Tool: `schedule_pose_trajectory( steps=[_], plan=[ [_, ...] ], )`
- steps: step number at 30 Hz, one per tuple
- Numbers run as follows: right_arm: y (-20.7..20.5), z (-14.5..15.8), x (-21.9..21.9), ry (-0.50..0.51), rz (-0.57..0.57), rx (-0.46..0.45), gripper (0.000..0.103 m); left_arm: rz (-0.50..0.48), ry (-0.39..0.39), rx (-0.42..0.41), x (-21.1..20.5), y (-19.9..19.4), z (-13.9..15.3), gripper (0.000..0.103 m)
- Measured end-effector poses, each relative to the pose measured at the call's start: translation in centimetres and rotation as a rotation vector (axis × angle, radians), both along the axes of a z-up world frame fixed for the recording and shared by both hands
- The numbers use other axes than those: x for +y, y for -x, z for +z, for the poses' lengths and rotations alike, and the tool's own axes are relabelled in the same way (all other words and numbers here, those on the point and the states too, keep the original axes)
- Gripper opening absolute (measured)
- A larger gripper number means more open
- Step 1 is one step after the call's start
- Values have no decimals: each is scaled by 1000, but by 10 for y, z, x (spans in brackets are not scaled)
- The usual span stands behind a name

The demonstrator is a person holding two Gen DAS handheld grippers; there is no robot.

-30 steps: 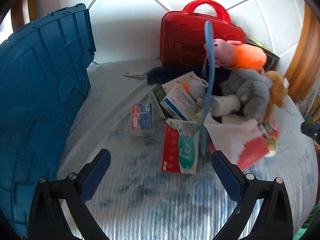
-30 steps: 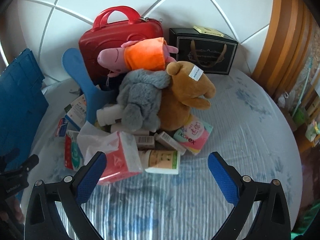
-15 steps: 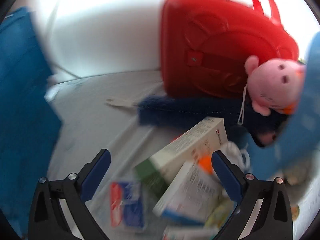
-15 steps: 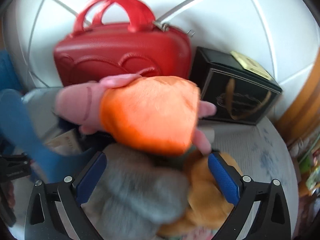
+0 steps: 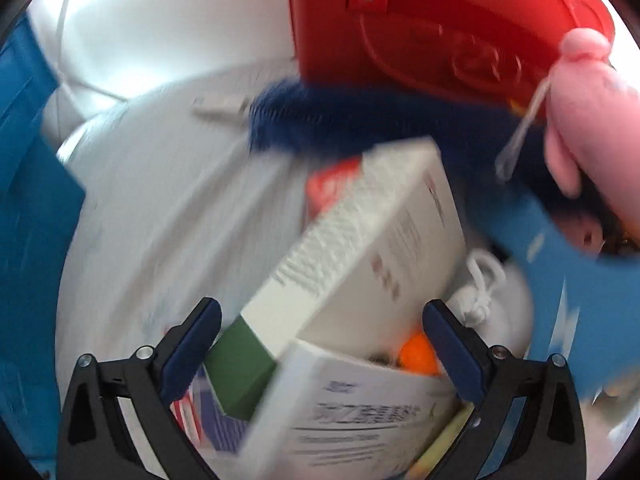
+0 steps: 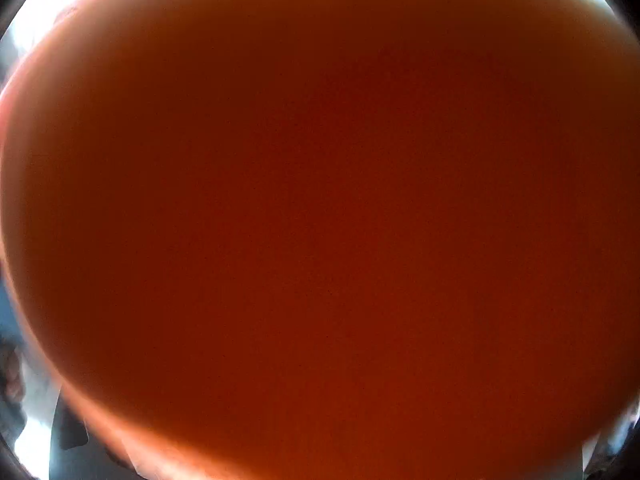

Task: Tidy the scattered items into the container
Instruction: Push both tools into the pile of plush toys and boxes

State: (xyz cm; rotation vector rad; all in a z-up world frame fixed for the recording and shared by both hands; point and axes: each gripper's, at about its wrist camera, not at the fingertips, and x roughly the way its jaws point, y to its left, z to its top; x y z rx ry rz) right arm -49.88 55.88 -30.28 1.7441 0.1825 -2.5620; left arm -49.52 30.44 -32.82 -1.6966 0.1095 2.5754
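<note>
The left gripper, jaws closing but still wide apart, straddles a white box with the blue bin to its left; orange plush blocks the right gripper's view, so its state cannot be told.

**A Bright White Corner**

Behind the clutter stood a white padded headboard, glossy and brightly lit, with a thin seam curving down its left part. Below it spread a pale bed sheet, white with faint grey-blue marks, smeared by motion blur. Daylight fell strongly from the upper left, washing the headboard nearly to pure white. The right wrist view was almost wholly filled by a blurred orange surface, showing nothing of the room.
</note>
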Motion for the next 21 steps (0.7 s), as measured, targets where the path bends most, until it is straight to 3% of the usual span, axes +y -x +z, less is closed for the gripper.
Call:
schedule_pose_trajectory(
  steps=[3,9,13,16,21],
  plan=[
    [-28,0,-6,-51,-18,21,103,-41,23,2,5,-31,-1,96],
    [-79,15,-5,-105,0,8,103,-115,-6,-43,17,-79,3,96],
    [-106,26,7,-100,-16,-7,103,-128,-10,-16,15,-101,22,96],
    [-128,41,22,-68,-52,3,103,-111,-27,64,18,-115,47,96],
    [-154,84,14,87,-111,157,103,-85,-42,147,5,-125,73,96]
  ],
)
